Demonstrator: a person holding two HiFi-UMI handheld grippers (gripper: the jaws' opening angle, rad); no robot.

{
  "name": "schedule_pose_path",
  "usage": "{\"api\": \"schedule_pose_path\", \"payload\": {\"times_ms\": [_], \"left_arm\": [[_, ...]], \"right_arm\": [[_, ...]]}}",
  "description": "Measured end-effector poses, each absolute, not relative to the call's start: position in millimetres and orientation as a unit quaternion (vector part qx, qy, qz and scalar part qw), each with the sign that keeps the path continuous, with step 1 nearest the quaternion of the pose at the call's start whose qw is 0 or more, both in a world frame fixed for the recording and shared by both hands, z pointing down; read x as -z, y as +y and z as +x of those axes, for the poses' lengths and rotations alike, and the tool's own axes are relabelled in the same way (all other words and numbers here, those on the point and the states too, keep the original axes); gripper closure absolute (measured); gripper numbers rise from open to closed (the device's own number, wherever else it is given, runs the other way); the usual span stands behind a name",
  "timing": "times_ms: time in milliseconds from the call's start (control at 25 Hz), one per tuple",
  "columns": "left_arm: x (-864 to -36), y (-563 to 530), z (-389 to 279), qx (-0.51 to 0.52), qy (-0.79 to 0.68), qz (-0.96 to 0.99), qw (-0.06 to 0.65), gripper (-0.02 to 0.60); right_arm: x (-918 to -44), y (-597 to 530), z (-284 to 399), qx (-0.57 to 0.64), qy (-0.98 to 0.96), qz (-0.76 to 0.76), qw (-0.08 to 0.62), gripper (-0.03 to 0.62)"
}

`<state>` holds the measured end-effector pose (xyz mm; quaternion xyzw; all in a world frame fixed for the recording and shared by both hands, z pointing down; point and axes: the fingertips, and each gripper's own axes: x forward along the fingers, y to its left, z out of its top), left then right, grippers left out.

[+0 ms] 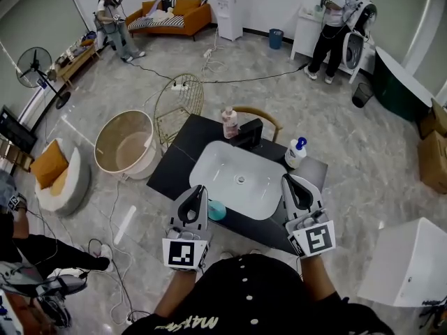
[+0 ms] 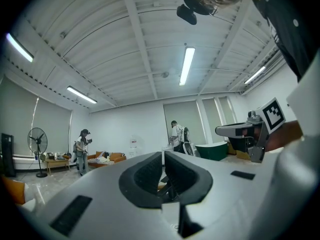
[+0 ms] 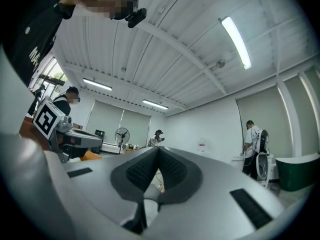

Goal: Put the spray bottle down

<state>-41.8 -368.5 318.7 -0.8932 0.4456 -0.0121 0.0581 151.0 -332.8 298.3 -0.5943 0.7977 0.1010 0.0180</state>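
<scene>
seemingly already set down, the spray bottle (image 1: 296, 152) stands upright on the dark counter (image 1: 174, 167), just beside the far right corner of the white sink (image 1: 207, 160) and touching neither claw. it looks like a small white plastic body under a blue trigger head, so i judge it light, with its weight depending on how much liquid is left inside, which cannot be told from here. the wall is likely thin enough to give a little under a hard squeeze, and smooth plastic beside a basin may be wet and slippery. the best hold would be across the middle of the body, below the shoulder, with the pads flat on opposite sides; taking it by the blue head risks pressing the trigger or letting the bottle swing. it is narrow for its height, so a sideways knock could tip it toward the basin. the left claw (image 1: 200, 188) hovers over the near edge of the counter, its jaws drawn together with nothing between them. the right claw (image 1: 288, 179) is also closed and empty, held at the near right of the sink, well short of the bottle. behind the basin a pink bottle (image 1: 230, 123) and a black object (image 1: 248, 132) stand apart from it.
</scene>
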Motion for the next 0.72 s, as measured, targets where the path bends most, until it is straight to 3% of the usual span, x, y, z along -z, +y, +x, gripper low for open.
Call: {"api": "schedule_pose_path", "payload": {"times_ms": [720], "left_arm": [[-320.9, -359.3, -52.0, 0.014, 0.461, -0.885, 0.056, 0.555]], "right_arm": [[-301.0, -330.5, 135.9, -0.118, 0.809, -0.576, 0.006, 0.599]]}}
